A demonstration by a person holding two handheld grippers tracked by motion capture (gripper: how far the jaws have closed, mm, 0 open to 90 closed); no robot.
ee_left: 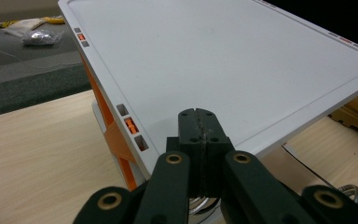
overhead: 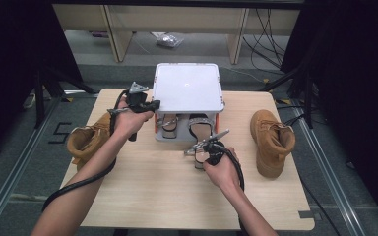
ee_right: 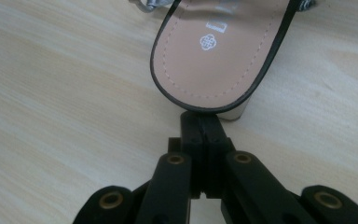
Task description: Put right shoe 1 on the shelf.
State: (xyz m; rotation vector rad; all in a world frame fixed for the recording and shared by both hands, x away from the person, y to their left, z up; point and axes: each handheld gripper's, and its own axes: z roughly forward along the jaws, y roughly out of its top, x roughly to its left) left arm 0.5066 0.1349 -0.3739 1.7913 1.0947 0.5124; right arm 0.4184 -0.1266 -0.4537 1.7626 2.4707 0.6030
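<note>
The right hand-held gripper (ee_right: pixel 200 122), jaws closed, was set against the sandal's (ee_right: pixel 219 56) heel, the left hand-held gripper (ee_left: pixel 199 122) closed beside the rack (ee_left: pixel 223 60).

The table (overhead: pixel 142 196) is pale wood with a fine grain. On it the rack (overhead: pixel 188 86) has a white top and orange sides, with small grey and orange marks along the rim. The sandal (ee_right: pixel 219 51) has a tan insole with white stitching, a white knot logo, a black edge and a silvery heel. Both boots, left (overhead: pixel 86 137) and right (overhead: pixel 271 141), are tan. The fingers (ee_right: pixel 193 135) are black with brass rivets. The floor (overhead: pixel 24 162) is grey.
</note>
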